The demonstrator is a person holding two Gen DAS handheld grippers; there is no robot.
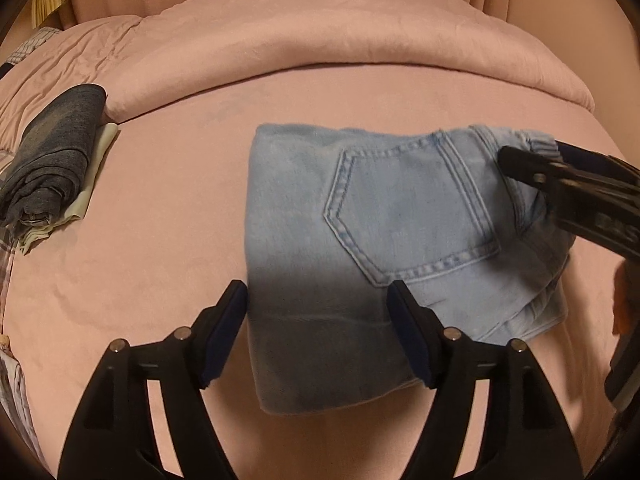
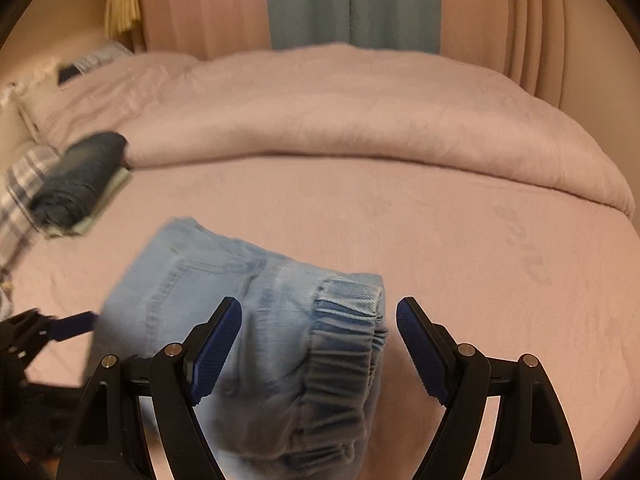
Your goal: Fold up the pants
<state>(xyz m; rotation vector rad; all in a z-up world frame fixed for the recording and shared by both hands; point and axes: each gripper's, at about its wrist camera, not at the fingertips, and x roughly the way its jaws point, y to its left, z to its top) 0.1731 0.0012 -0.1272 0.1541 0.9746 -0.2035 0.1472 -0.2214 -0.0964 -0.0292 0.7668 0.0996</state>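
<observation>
Light blue jeans (image 1: pixel 380 232) lie folded into a compact rectangle on the pink bed, back pocket facing up. My left gripper (image 1: pixel 318 332) is open, its fingers straddling the near edge of the fold without clamping it. My right gripper (image 2: pixel 318 348) is open above the elastic waistband end (image 2: pixel 344 344) of the jeans. In the left wrist view the right gripper's fingers (image 1: pixel 532 170) reach in from the right over the waistband. The left gripper's blue pad (image 2: pixel 72 326) shows at the left of the right wrist view.
A stack of folded dark denim on pale cloth (image 1: pixel 52 164) lies at the left; it also shows in the right wrist view (image 2: pixel 80 184). A rolled pink duvet (image 1: pixel 320 56) runs across the back. Plaid fabric (image 2: pixel 20 196) lies at the far left. Curtains hang behind.
</observation>
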